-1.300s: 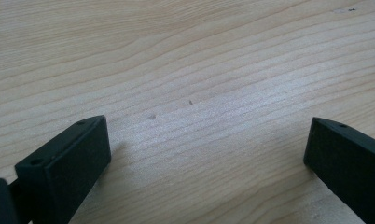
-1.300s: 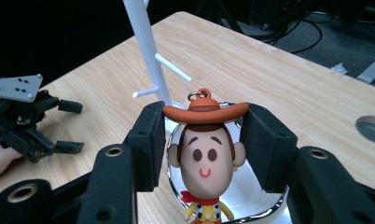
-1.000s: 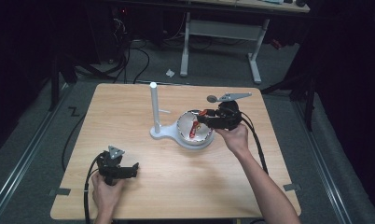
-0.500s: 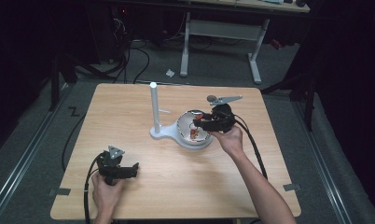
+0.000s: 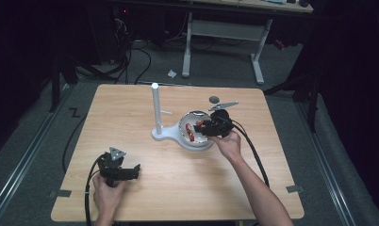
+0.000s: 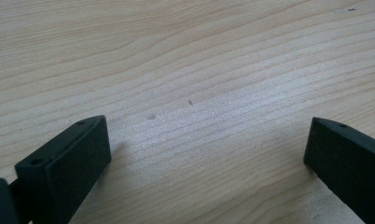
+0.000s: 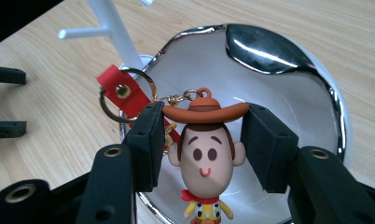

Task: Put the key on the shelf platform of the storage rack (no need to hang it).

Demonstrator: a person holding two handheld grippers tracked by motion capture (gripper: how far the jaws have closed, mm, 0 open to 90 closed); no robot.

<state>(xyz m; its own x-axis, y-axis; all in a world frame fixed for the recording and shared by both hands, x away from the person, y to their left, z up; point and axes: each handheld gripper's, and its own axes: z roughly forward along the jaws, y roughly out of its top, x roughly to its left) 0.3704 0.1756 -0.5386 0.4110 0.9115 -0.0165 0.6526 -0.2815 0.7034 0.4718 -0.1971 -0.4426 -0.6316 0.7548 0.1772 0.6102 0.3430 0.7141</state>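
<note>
While the right gripper (image 7: 202, 149) pinches the cowboy keychain (image 7: 204, 158) by its head, the toy hangs over the shiny bowl (image 7: 288, 60), just beside the white stand (image 5: 155, 110). Away near the table (image 5: 131, 103) edge, the left gripper (image 6: 206, 154) rests with jaws spread wide.

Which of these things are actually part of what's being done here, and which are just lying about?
In use:
- cowboy keychain, gripped at the head by the right gripper
- its key ring and red strap
- silvery bowl beneath it
- white stand beside the bowl

Lying about:
- left gripper, fingers apart, nothing between them, over the table
- small dark disc behind the bowl
</note>
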